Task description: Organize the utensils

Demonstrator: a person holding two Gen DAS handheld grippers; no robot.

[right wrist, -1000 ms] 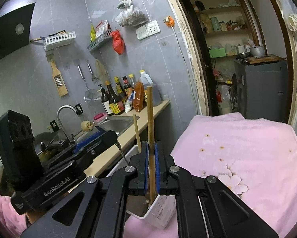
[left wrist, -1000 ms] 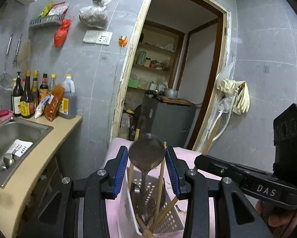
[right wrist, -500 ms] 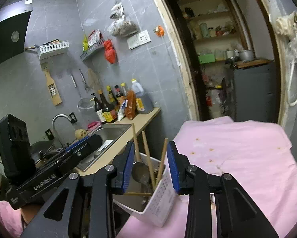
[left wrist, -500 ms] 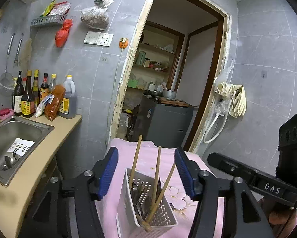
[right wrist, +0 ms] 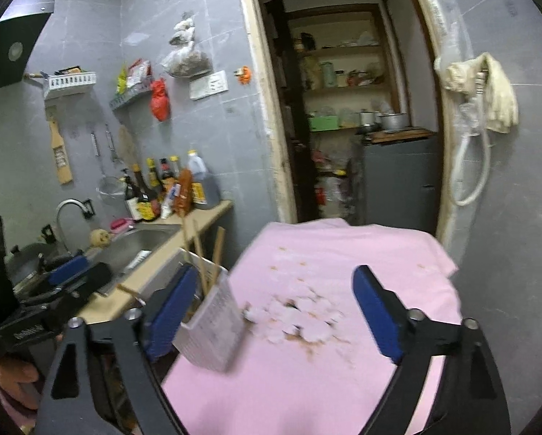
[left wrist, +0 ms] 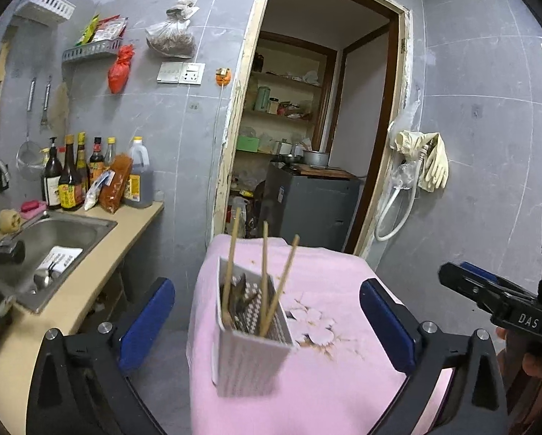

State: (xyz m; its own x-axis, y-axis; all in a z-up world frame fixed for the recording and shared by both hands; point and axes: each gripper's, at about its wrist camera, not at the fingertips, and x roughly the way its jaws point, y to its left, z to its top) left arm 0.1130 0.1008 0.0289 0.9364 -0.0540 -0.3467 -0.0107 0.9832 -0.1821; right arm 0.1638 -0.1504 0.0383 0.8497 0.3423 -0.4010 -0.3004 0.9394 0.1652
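A white perforated utensil basket [left wrist: 251,344] stands on the pink cloth-covered table [left wrist: 343,369]. Three wooden chopsticks [left wrist: 264,272] and a metal ladle [left wrist: 240,293] stick up inside it. My left gripper [left wrist: 267,284] is back from the basket, its jaws opening wide, and its pads touch nothing. In the right wrist view the basket [right wrist: 216,322] is blurred, just inside the left finger of my right gripper [right wrist: 274,272]. Those jaws are opening too, with nothing pressed between them. Each gripper shows at the edge of the other's view, the right gripper [left wrist: 466,279] and the left gripper [right wrist: 75,275].
A steel sink [left wrist: 53,239] is set in the beige counter [left wrist: 133,217] left of the table, with sauce bottles [left wrist: 71,181] at its back. Beyond the table an open doorway shows a grey cabinet [left wrist: 307,206]. Rubber gloves [left wrist: 426,159] hang on the right wall.
Both grippers have opened and drawn back from the basket. The left let go of the ladle, which now sits low in the basket. The right released the chopstick it was pinching.
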